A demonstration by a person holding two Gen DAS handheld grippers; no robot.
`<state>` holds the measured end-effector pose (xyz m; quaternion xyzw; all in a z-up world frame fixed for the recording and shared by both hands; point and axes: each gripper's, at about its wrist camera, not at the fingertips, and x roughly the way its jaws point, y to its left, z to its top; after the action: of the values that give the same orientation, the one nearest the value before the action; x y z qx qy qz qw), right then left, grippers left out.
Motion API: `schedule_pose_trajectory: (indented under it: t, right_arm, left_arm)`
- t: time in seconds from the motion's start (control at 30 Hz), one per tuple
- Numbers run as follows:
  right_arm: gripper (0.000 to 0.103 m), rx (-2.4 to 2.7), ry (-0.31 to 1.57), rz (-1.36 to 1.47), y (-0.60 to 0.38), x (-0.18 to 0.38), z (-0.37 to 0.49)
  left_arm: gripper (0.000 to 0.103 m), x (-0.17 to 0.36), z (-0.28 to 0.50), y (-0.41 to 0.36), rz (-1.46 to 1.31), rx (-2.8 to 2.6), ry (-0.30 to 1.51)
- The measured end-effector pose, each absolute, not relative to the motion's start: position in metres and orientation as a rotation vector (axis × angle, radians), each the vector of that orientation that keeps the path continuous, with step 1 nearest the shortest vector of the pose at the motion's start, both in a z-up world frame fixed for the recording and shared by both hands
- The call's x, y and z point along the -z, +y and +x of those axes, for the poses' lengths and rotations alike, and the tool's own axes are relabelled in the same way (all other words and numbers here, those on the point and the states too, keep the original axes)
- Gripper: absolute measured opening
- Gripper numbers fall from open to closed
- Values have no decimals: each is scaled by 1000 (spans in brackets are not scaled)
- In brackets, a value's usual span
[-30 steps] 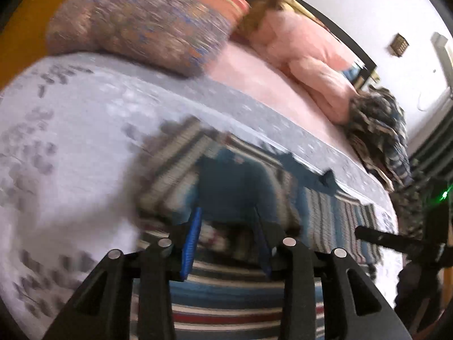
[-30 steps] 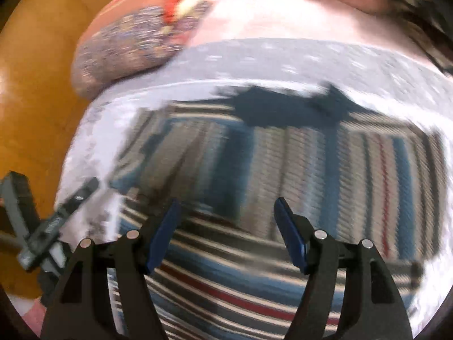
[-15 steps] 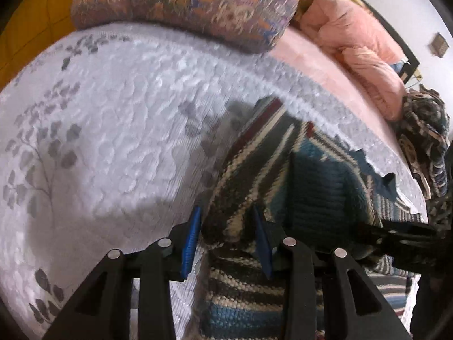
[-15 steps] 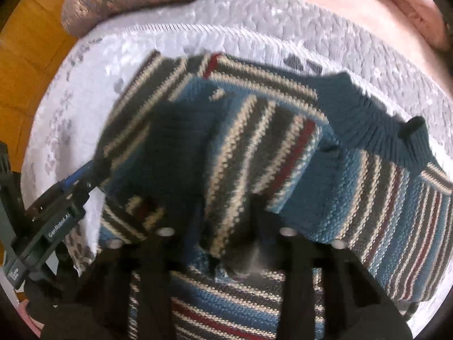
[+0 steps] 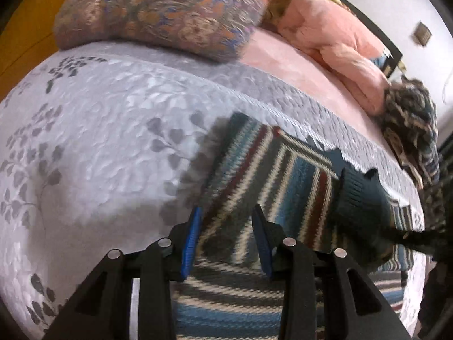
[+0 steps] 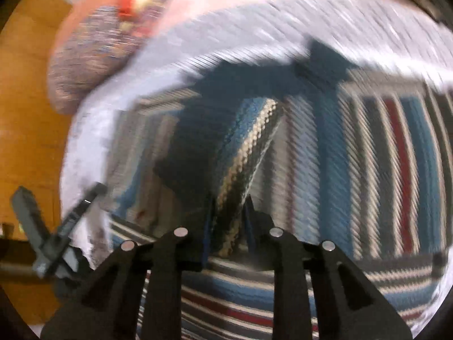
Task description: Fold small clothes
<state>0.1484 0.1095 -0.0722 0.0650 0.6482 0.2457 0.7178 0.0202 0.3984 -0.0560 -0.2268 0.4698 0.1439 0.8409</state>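
**Striped sweater partly folded on the bed, right tongs still gripping a fold**

A knitted sweater with blue, cream, dark grey and red stripes (image 5: 271,175) lies spread on a pale lilac quilted bedspread with a grey leaf print (image 5: 85,147), close to the bed's near edge. A patterned purple and orange pillow (image 5: 158,11) sits towards the head of the bed, well apart from the sweater. The fold appears only begun: one striped portion, seemingly a sleeve or side, is lifted across the body of the sweater, while most of the garment lies flat and unfolded. The dark teal ribbed collar (image 5: 359,198) stands raised.

The left tongs (image 5: 226,243) have their blue-padded jaws parted, hovering over the sweater's left part near the bedspread, gripping nothing.

The right tongs (image 6: 228,226) are clenched on a thick band of striped knit, holding it up above the rest. The right wrist view is blurred by motion.
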Motion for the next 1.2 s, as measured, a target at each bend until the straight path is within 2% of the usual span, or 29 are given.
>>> schedule_pose_trajectory:
  t: [0.1, 0.27, 0.37, 0.67, 0.73, 0.8, 0.9, 1.2]
  right_arm:
    - [35, -455, 1410, 100, 90, 73, 141]
    - [36, -436, 1240, -62, 96, 36, 127]
    - [51, -540, 1208, -144, 134, 23, 121]
    - [56, -562, 1268, -393, 221, 66, 131]
    - [54, -547, 1278, -416, 224, 75, 132]
    - [31, -516, 1260, -431, 219, 78, 134]
    - [9, -515, 1272, -342, 204, 73, 141]
    - [10, -445, 1317, 49, 92, 46, 147]
  left_arm:
    - [37, 66, 25, 393, -455, -316, 1023]
    - [37, 51, 20, 392, -471, -320, 984]
    - [37, 40, 21, 385, -467, -298, 956]
    - [37, 64, 36, 372, -454, -264, 1031]
    - [37, 73, 38, 373, -445, -264, 1046]
    - [37, 75, 38, 370, -419, -259, 1048]
    - [37, 76, 39, 370, -413, -255, 1048]
    - [37, 77, 40, 371, -413, -248, 1052]
